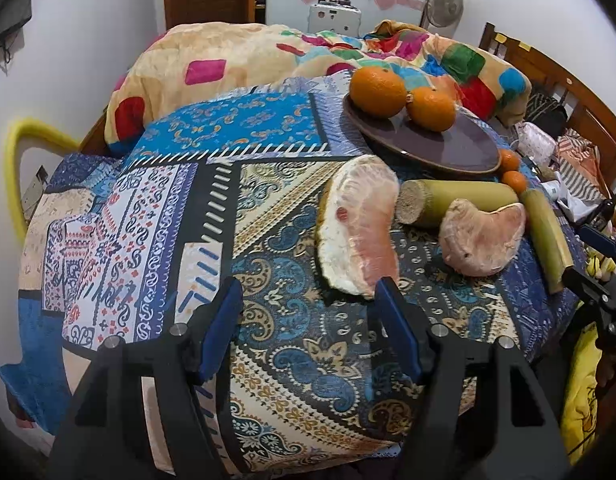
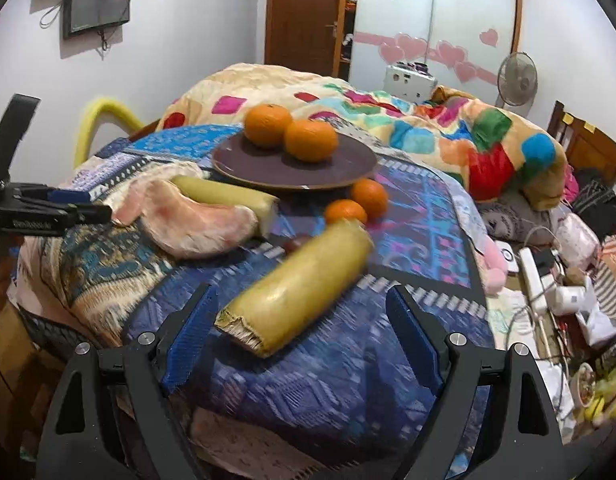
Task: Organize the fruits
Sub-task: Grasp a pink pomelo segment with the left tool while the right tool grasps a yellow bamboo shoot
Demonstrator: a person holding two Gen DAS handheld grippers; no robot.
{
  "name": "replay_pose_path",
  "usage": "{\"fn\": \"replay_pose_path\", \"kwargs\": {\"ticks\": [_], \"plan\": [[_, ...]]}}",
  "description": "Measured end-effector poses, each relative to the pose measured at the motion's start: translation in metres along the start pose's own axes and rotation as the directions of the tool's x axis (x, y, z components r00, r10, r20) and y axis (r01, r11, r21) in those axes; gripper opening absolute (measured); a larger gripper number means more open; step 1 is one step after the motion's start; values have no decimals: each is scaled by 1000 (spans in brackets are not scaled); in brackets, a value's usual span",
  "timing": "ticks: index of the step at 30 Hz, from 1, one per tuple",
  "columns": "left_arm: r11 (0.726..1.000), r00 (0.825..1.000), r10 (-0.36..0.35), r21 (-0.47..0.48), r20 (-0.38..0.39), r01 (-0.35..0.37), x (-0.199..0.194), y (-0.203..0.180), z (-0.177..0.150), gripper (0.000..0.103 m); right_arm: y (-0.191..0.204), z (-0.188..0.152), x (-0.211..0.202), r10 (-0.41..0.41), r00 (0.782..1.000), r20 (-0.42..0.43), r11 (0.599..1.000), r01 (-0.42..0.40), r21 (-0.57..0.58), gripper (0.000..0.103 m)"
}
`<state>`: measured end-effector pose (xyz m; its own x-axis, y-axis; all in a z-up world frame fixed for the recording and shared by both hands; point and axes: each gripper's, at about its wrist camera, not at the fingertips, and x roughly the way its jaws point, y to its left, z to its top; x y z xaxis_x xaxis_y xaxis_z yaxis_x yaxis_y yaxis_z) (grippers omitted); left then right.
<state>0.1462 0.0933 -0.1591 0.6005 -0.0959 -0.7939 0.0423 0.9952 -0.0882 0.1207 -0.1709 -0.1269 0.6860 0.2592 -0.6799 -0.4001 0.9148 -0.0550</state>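
Observation:
A dark purple plate [image 1: 459, 144] [image 2: 268, 168] on a patterned cloth holds two big oranges [image 1: 377, 86] [image 2: 268, 125]. Two small oranges [image 1: 513, 180] [image 2: 369, 196] lie beside the plate. Two pomelo pieces [image 1: 357, 220] [image 1: 481, 238] and two yellow-green sugarcane sticks [image 1: 459, 196] [image 1: 545, 236] lie in front of it. My left gripper [image 1: 308, 300] is open and empty, its right finger close to the near pomelo piece. My right gripper [image 2: 302, 306] is open, with the near sugarcane stick [image 2: 300, 286] lying between its fingers on the cloth.
A colourful blanket [image 2: 427, 128] is heaped behind the plate. A yellow chair back [image 1: 24, 140] stands at the left. Cables, a power strip [image 2: 535, 276] and clutter lie to the right of the cloth. The left gripper [image 2: 48, 208] shows at the left edge of the right wrist view.

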Motion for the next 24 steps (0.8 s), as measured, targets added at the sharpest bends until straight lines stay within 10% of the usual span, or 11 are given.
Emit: {"fn": "replay_pose_path", "kwargs": {"ticks": [10, 24], "plan": [[998, 999, 25, 64, -27, -23, 17, -16, 20, 70, -20, 5, 0, -82, 996, -33, 997, 83, 3, 83], [987, 997, 36, 156, -66, -26, 52, -33, 49, 70, -26, 25, 47, 41, 986, -164, 999, -36, 32, 59]]}}
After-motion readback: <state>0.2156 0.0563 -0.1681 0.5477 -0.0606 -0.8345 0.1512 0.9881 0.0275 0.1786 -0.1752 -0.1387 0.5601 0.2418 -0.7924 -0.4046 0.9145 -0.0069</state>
